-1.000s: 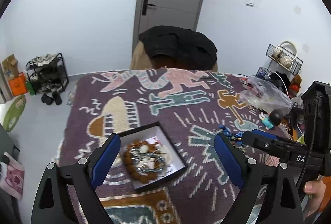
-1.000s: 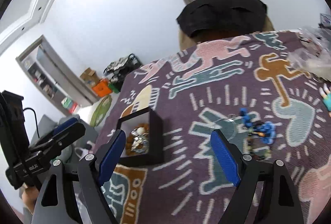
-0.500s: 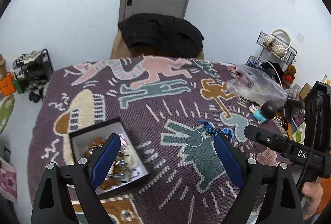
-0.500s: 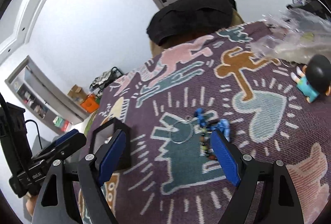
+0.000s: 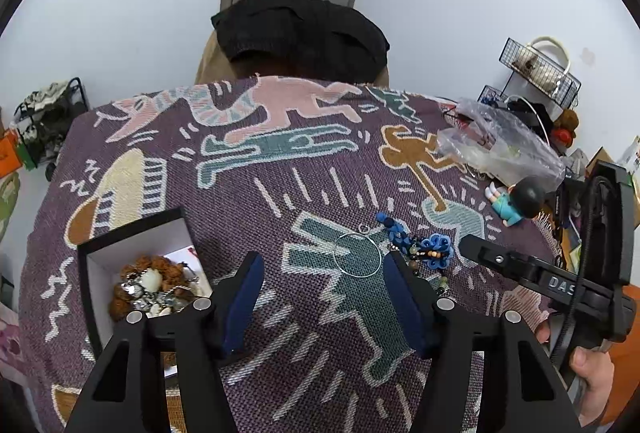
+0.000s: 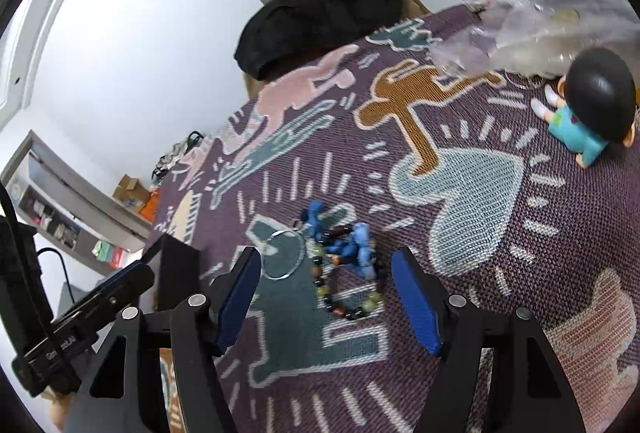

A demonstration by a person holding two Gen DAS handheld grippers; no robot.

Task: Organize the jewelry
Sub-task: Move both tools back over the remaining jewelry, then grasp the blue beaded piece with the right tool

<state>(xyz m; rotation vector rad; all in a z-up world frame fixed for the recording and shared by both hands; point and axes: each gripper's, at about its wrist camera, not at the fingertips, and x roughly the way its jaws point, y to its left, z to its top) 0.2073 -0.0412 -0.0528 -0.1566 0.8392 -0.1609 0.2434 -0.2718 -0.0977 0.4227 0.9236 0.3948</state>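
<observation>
A black box (image 5: 132, 233) with a white lining stands on the left of the patterned purple cloth (image 5: 280, 185), holding brown beads and silvery pieces (image 5: 148, 281). To its right lie a thin wire hoop (image 5: 358, 255), a blue knotted ornament (image 5: 436, 251) and a bracelet of mixed beads (image 6: 322, 291). My left gripper (image 5: 324, 293) hovers over the cloth between box and hoop. Its jaws are closing with nothing between them. My right gripper (image 6: 326, 297) is above the bracelet and its jaws are closing. The bracelet lies in the gap, untouched.
A small doll (image 6: 588, 113) in teal and a crumpled plastic bag (image 5: 500, 141) lie at the right edge. A chair with a black garment (image 5: 300, 33) stands behind the table, wire baskets (image 5: 536, 65) at right. A hand (image 5: 592, 377) holds the right gripper's handle.
Both grippers came down and swung right toward the loose jewellery. The box slid to the left of each view. Both pairs of jaws have narrowed.
</observation>
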